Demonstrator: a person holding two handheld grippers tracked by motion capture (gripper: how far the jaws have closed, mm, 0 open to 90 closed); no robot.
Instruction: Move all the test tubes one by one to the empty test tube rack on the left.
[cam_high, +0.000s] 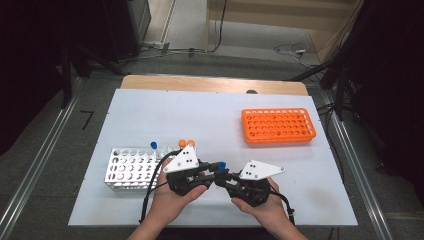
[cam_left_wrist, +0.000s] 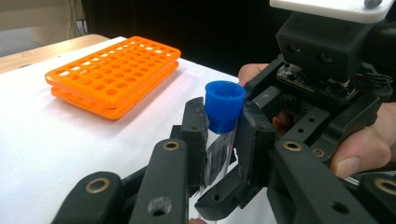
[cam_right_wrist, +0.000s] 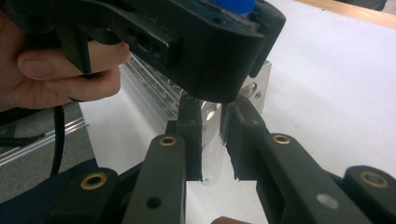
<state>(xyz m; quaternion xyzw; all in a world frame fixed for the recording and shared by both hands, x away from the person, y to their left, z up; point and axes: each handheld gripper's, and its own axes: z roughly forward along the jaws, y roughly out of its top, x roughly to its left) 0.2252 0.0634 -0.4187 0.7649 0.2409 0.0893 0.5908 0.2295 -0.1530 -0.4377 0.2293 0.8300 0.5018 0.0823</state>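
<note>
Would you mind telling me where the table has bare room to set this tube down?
Bare patches: the white board between the white rack and the orange rack, and the strip right of the right tongs. It is crowded where both tongs meet on the blue-capped tube.

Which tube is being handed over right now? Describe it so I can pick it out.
On the white table, near the front edge right of the silver rack, both claws meet. Between them is a clear tube with a blue cap, the one tube lifted out of a rack.

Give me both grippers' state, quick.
Left gripper: shut on the clear blue-capped plastic tube, near the cap.
Right gripper: shut on the tube's lower end.
</note>
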